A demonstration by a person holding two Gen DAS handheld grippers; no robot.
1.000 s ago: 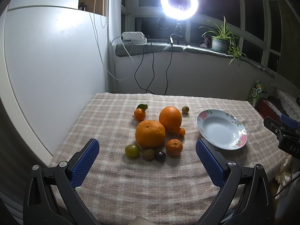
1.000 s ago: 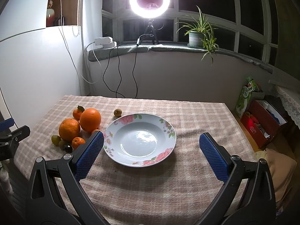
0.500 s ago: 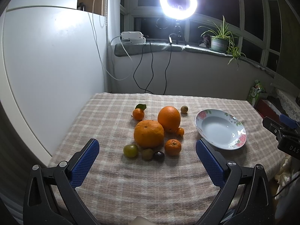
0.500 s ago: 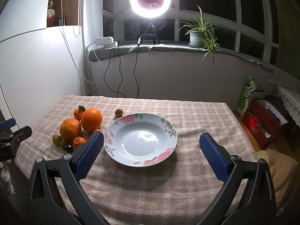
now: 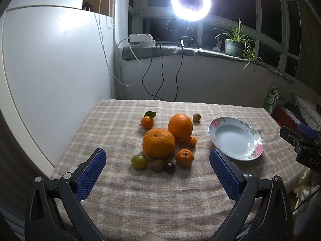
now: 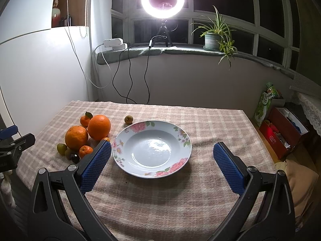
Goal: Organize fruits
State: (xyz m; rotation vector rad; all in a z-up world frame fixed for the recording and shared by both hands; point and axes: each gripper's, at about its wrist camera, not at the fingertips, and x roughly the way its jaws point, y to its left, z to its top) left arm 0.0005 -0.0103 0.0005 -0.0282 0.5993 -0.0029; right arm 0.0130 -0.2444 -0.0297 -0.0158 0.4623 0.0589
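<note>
Several fruits lie grouped on the checked tablecloth (image 5: 120,132): two large oranges (image 5: 158,143) (image 5: 180,127), small tangerines (image 5: 184,157) (image 5: 147,122), a green fruit (image 5: 139,161) and a dark plum (image 5: 169,167). An empty floral plate (image 5: 235,138) stands to their right; in the right wrist view the plate (image 6: 151,148) is straight ahead and the oranges (image 6: 99,127) are to its left. My left gripper (image 5: 157,167) is open and empty, just short of the fruits. My right gripper (image 6: 161,161) is open and empty over the plate's near rim.
A small brown fruit (image 5: 196,117) lies apart behind the plate. A white wall panel (image 5: 50,76) stands left of the table. The table's right edge drops to a red box (image 6: 280,134) on the floor. Cables (image 6: 128,76) hang from the window sill.
Both views have shifted only slightly; the fruits and plate have not moved. Both grippers stay open.
</note>
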